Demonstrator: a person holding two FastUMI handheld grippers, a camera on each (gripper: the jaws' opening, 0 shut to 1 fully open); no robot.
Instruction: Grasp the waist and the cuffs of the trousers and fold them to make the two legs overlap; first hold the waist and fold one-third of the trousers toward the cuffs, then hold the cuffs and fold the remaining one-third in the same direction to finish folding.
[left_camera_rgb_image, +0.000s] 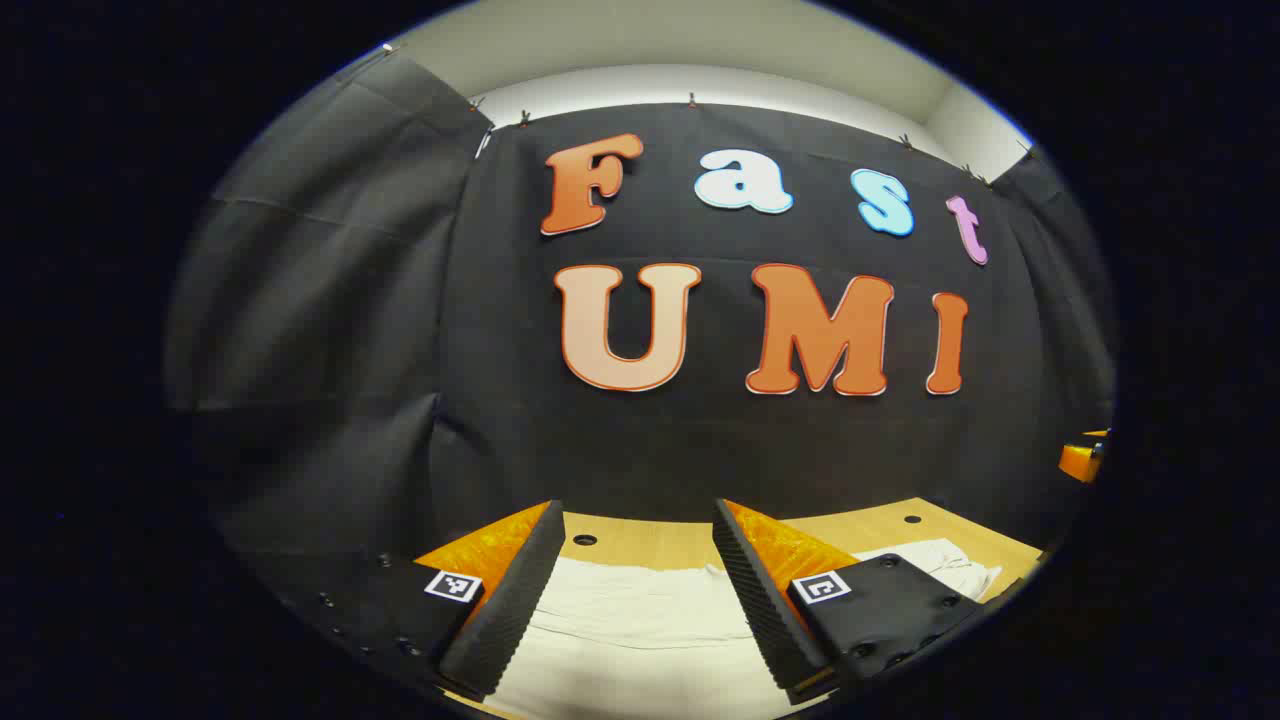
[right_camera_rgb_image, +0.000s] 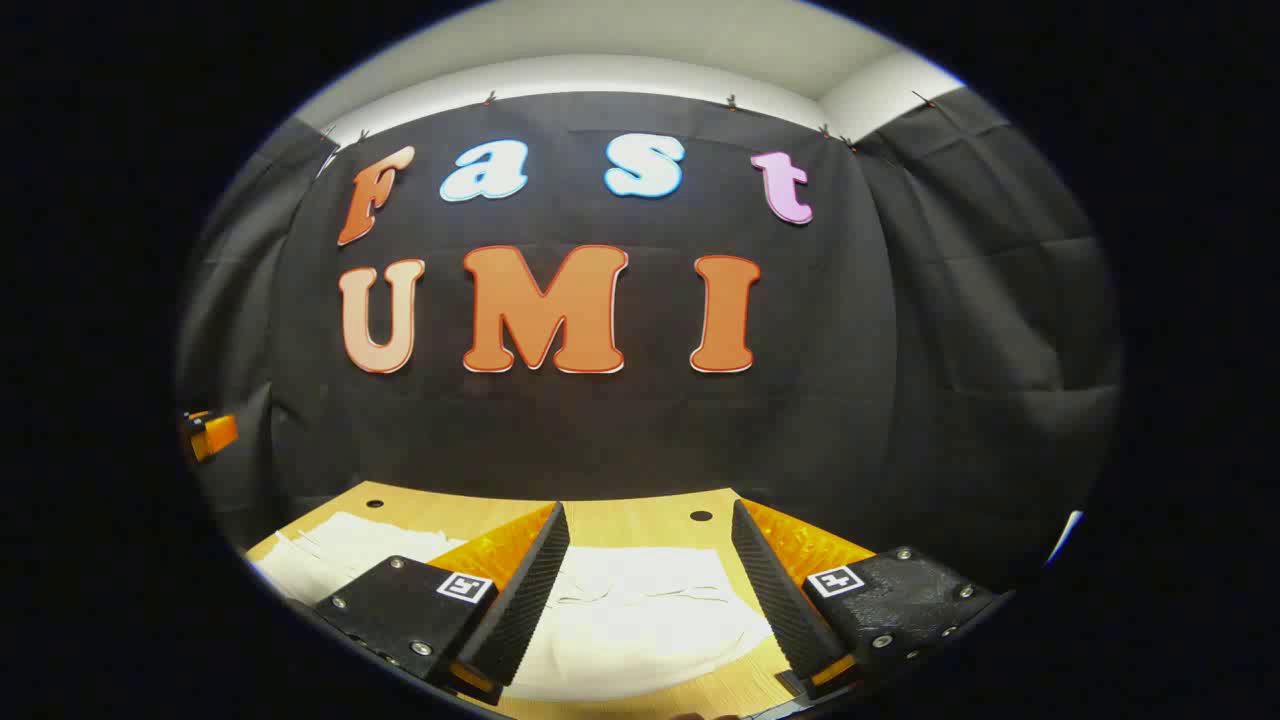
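White trousers (left_camera_rgb_image: 640, 610) lie flat on a wooden table (left_camera_rgb_image: 650, 540). In the left gripper view my left gripper (left_camera_rgb_image: 637, 520) hangs above the cloth, open, with the fabric showing between its fingers. The cloth reaches right to a crumpled end (left_camera_rgb_image: 950, 560). In the right gripper view the trousers (right_camera_rgb_image: 640, 600) lie below my right gripper (right_camera_rgb_image: 650, 515), which is open with nothing between its fingers. More white cloth (right_camera_rgb_image: 340, 540) stretches off to the left there. A small part of the other gripper (right_camera_rgb_image: 210, 432) shows at the far left edge.
The black booth wall stands close behind the table's far edge. Small round holes (left_camera_rgb_image: 585, 540) (right_camera_rgb_image: 701, 516) mark the tabletop near the back. Bare wood (right_camera_rgb_image: 640, 700) shows in front of the trousers in the right gripper view.
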